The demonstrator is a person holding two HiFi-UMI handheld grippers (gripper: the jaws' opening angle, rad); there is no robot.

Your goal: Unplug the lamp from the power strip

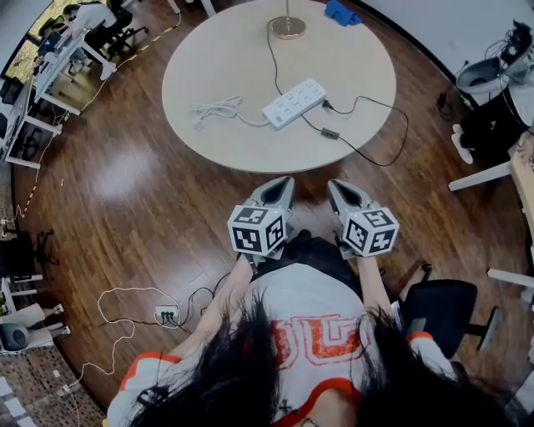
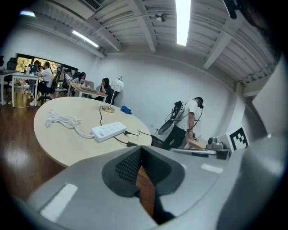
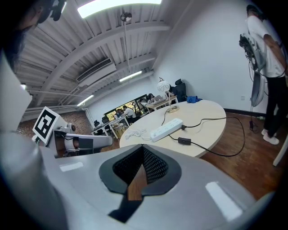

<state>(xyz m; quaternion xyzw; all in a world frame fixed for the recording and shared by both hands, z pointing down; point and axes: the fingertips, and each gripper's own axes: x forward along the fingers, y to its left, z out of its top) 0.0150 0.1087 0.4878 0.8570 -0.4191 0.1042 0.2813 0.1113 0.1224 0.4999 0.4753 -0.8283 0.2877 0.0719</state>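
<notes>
A white power strip lies in the middle of a round pale table. The lamp's black cord runs from the brass lamp base at the far edge to a black plug in the strip's right end, past an inline switch. Both grippers hang over my lap, short of the table's near edge. My left gripper and right gripper are shut and hold nothing. The left gripper view shows the strip far ahead of the shut left gripper. The right gripper view shows the strip beyond the right gripper.
The strip's own white cord lies coiled on the table's left. A blue object sits by the lamp. A black chair stands at my right, and another strip lies on the floor. A person stands beyond the table.
</notes>
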